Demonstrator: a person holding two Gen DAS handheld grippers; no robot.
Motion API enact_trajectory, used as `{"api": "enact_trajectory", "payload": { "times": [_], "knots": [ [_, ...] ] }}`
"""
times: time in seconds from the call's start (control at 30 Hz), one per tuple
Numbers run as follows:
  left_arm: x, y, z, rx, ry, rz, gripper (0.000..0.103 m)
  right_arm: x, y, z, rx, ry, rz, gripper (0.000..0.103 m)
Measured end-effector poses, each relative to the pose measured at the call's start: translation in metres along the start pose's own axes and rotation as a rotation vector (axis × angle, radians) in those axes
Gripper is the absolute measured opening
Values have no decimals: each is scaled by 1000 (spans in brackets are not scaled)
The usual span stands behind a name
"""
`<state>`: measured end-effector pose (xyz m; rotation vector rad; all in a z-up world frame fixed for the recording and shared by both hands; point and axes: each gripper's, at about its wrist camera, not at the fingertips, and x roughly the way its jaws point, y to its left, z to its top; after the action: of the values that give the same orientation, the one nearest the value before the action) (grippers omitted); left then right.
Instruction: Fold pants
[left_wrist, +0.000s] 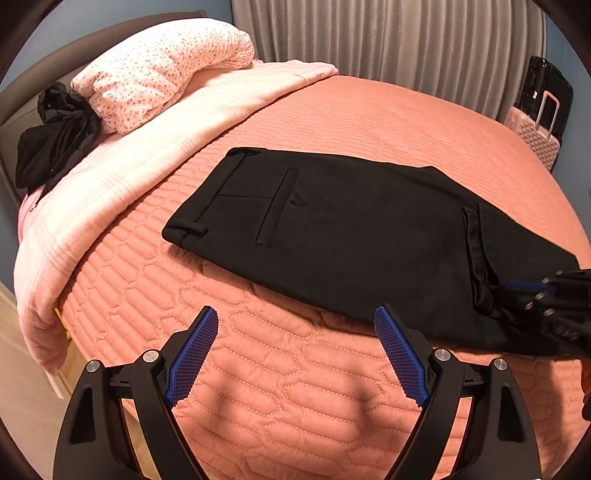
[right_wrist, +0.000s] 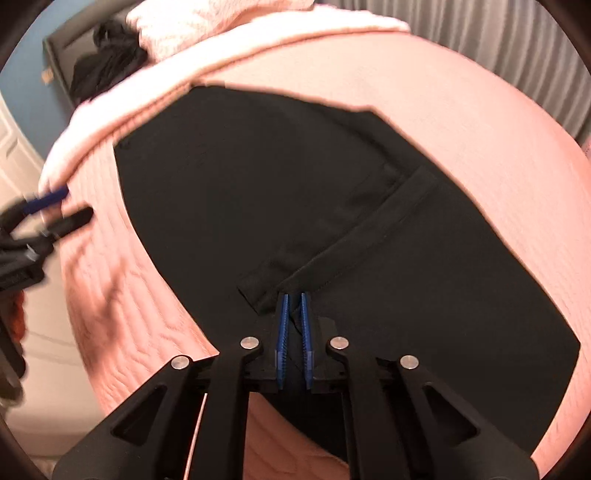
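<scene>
At the left, the left hand-held gripper (left_wrist: 295, 325) hangs with its jaws spread wide and empty over the salmon quilted bed (left_wrist: 155, 295), just short of the near edge of the black pants (left_wrist: 332, 229). The pants lie flat across the bed, waistband and belt loop to the left, hems folded back at the right. There the right hand-held gripper (right_wrist: 293, 299) is pinched narrow on the fabric at the hem end.

The pinch looks thin: it may catch only one layer, so lifting could peel the stack apart or drag the pants askew. The empty left hand-held gripper leaves the other side unsupported, inviting a crooked fold.

The left wrist view alone shows the pillow (left_wrist: 162, 70), a dark garment (left_wrist: 55, 136) and a suitcase (left_wrist: 535, 136). Only the right wrist view shows the pads closed on cloth, though it is blurred.
</scene>
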<state>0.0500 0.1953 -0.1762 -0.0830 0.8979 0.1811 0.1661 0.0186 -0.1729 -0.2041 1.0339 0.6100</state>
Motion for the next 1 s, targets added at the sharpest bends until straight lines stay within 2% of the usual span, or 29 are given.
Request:
{"api": "enact_trajectory", "payload": {
  "times": [0.03,0.1,0.23,0.27,0.33,0.4,0.43,0.53,0.57,0.6,0.63,0.67,0.7,0.8,0.9,0.97,1.0],
  "knots": [
    [3,2,0,-7,6,1,85,4,0,0,9,18,28,9],
    [12,12,3,-47,34,-6,85,22,0,-5,-14,97,13,8],
    [27,46,15,-186,48,-51,85,-7,4,-8,27,32,4,10],
    [34,61,19,-255,57,-71,85,-19,6,-12,41,9,-2,10],
    [51,86,23,-382,70,-157,85,-40,9,-19,38,-15,-36,10],
    [73,112,25,-549,72,-259,85,-58,14,-26,52,-36,-32,10],
    [84,120,26,-608,85,-283,85,-59,19,-25,59,-41,-32,10],
    [107,135,30,-725,62,-373,84,-71,23,-33,84,-43,-29,10],
    [113,137,32,-741,69,-383,84,-72,27,-34,88,-38,-29,10],
    [119,139,35,-758,52,-406,84,-68,33,-32,90,-34,-28,19],
    [124,141,39,-765,25,-425,84,-69,35,-34,91,-33,-36,35],
    [128,141,41,-769,13,-434,84,-71,37,-37,91,-39,-46,41],
    [135,142,45,-772,5,-442,84,-73,40,-39,86,-37,-46,42],
    [143,137,57,-771,-7,-444,98,-74,42,-42,87,-35,-63,42],
    [143,121,67,-698,-13,-366,97,-78,33,-48,114,-32,-92,42],
    [139,115,74,-625,-35,-342,73,-81,26,-54,137,-31,-121,42],
    [138,111,78,-576,-32,-316,41,-83,23,-56,145,-32,-135,42]
  ]
}}
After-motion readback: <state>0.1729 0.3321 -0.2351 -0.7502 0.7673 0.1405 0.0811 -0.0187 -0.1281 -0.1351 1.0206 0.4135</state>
